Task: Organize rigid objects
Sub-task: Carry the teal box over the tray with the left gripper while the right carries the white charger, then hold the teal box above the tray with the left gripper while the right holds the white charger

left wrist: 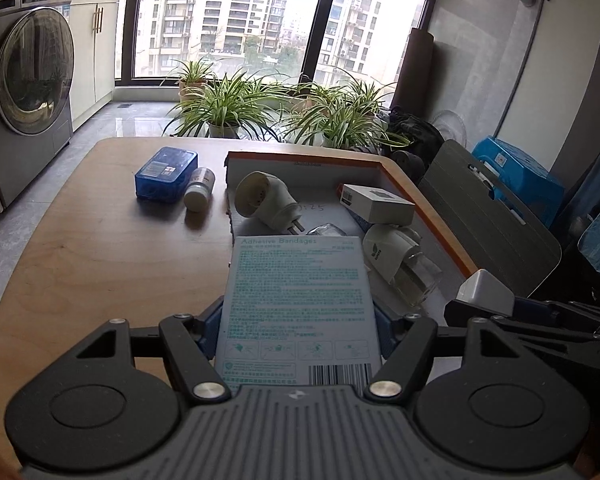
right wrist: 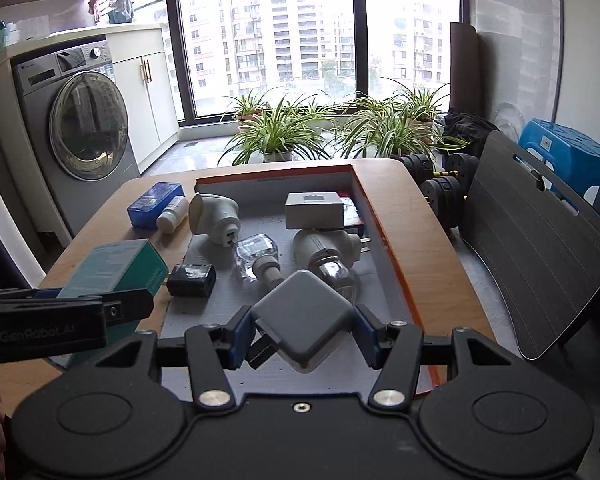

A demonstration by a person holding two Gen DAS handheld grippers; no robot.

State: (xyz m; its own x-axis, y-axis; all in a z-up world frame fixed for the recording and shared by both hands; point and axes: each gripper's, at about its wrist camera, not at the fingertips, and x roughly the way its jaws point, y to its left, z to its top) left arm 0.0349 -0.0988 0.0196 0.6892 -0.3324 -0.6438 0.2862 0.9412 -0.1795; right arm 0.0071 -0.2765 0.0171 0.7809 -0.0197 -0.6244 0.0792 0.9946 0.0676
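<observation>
My left gripper (left wrist: 298, 332) is shut on a teal adhesive bandage box (left wrist: 298, 304) and holds it over the near left part of the shallow orange-edged tray (left wrist: 432, 216). The box also shows in the right wrist view (right wrist: 112, 268). My right gripper (right wrist: 304, 332) is shut on a white square charger (right wrist: 304, 316) above the tray's (right wrist: 380, 232) near end. In the tray lie two white plug-in devices (right wrist: 214, 216) (right wrist: 324, 246), a clear bottle (right wrist: 258, 258), a black adapter (right wrist: 192, 280) and a white box (right wrist: 314, 210).
A blue box (left wrist: 166, 172) and a small white bottle (left wrist: 199, 190) lie on the wooden table (left wrist: 100, 248) left of the tray. A grey chair (right wrist: 540, 240) stands right of the table. Potted plants, dumbbells and a washing machine stand beyond.
</observation>
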